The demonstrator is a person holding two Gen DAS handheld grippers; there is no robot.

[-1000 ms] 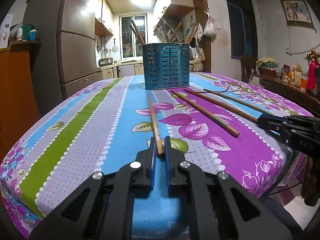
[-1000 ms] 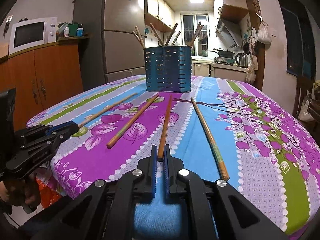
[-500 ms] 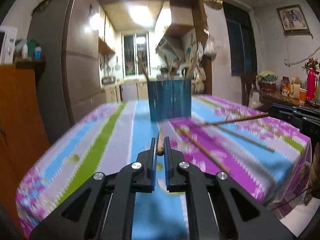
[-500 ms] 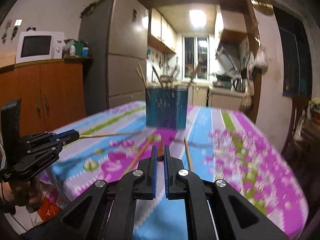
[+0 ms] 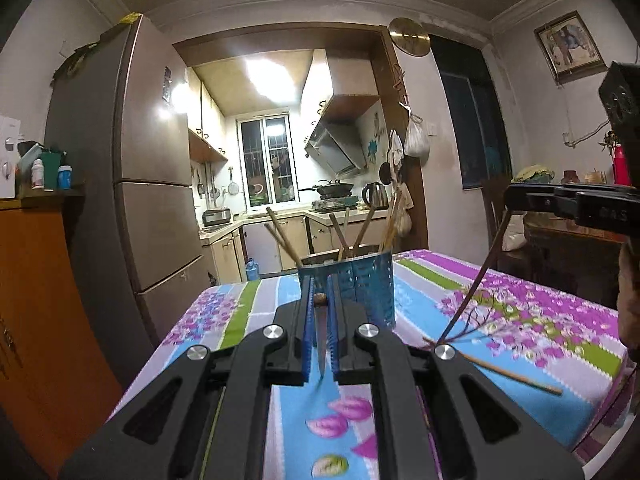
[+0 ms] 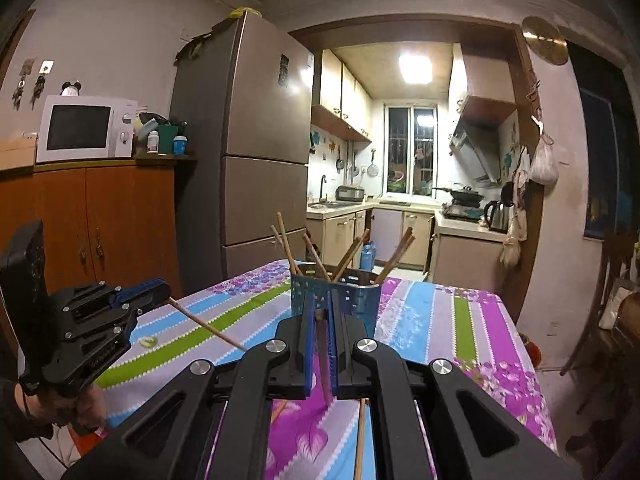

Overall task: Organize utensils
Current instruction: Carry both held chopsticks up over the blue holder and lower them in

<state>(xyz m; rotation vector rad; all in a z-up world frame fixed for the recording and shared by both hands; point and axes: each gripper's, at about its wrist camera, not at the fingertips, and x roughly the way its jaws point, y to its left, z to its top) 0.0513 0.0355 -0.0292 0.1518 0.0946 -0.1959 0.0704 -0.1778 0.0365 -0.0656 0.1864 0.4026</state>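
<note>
Left gripper [image 5: 320,300] clamped on a slim brown wooden chopstick [image 5: 320,344] hanging below its jaws, right gripper [image 6: 320,316] clamped on a darker chopstick [image 6: 323,354], blue perforated utensil holder [image 5: 362,284] with upright chopsticks just ahead, two loose chopsticks [image 5: 516,376] on floral tablecloth [image 5: 520,308] beneath.

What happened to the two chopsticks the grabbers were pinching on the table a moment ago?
Both got lifted. The left gripper still pinches its chopstick, now off the tablecloth with its tip hanging down. The right gripper raised its chopstick the same way. The blue holder stayed put, and one chopstick still lies on the cloth.
</note>
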